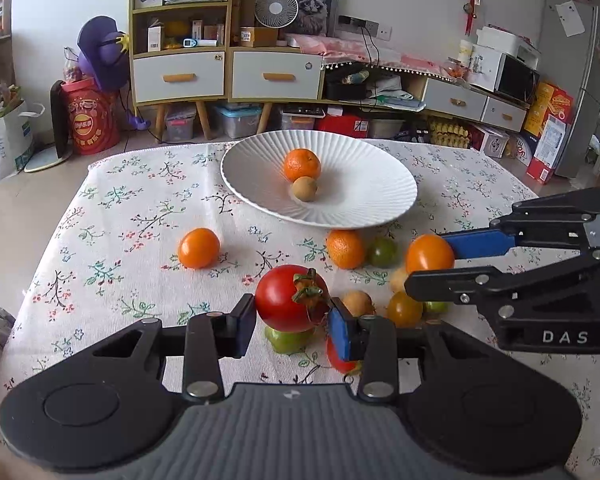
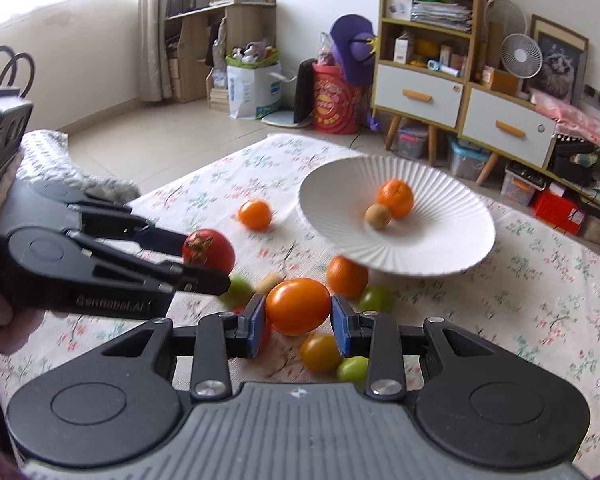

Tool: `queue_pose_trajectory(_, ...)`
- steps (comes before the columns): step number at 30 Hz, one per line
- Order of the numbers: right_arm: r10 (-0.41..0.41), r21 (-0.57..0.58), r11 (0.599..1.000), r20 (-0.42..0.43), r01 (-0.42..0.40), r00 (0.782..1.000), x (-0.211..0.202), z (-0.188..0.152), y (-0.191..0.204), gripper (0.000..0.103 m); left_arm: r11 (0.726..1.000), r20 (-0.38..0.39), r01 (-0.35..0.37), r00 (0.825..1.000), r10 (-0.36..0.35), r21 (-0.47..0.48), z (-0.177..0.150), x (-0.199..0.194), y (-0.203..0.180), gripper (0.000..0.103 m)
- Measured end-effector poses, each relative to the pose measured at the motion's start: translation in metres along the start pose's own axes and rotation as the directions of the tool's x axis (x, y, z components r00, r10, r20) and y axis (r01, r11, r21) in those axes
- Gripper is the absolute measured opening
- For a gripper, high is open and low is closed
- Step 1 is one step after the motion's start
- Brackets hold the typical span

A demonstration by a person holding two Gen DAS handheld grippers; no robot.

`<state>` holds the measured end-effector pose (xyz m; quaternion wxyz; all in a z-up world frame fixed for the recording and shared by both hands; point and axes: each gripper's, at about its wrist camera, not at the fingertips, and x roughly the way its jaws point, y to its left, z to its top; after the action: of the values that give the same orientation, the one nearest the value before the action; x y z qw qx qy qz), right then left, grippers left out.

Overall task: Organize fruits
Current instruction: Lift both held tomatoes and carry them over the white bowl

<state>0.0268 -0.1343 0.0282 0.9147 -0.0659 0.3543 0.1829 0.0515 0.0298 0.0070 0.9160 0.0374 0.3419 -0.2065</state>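
Note:
My left gripper is shut on a red tomato with a dried stem, held above the cloth; it also shows in the right wrist view. My right gripper is shut on an orange tomato, also seen from the left wrist. A white ribbed plate holds a tangerine and a small brown fruit. Loose on the cloth lie an orange tomato, a tangerine, a dark green tomato, a light green one and several small fruits.
The table has a floral cloth, with its far edge just behind the plate. Beyond stand yellow cabinets, a fan, a red bucket and a fridge. A grey knit sleeve lies at the left.

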Motion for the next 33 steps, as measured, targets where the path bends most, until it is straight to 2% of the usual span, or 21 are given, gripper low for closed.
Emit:
queue_pose_trajectory(7, -0.059, 0.028, 0.998, 0.014, 0.059, 0.998, 0.022, 0.020, -0.028, 0.032, 1.000, 0.011, 0.002, 1.000, -0.002, 0.000, 0.023, 0.013, -0.006, 0.036)
queue_pose_trajectory(20, -0.093, 0.154, 0.983, -0.056, 0.101, 0.994, 0.060, 0.041, -0.068, 0.032, 1.000, -0.007, 0.021, 1.000, -0.021, 0.012, 0.050, 0.053, -0.035, 0.036)
queue_pose_trajectory(33, -0.088, 0.296, 0.948, -0.102, 0.115, 0.991, 0.083, 0.045, -0.088, 0.032, 0.995, -0.023, 0.019, 1.000, -0.021, -0.095, 0.064, 0.085, -0.039, 0.036)
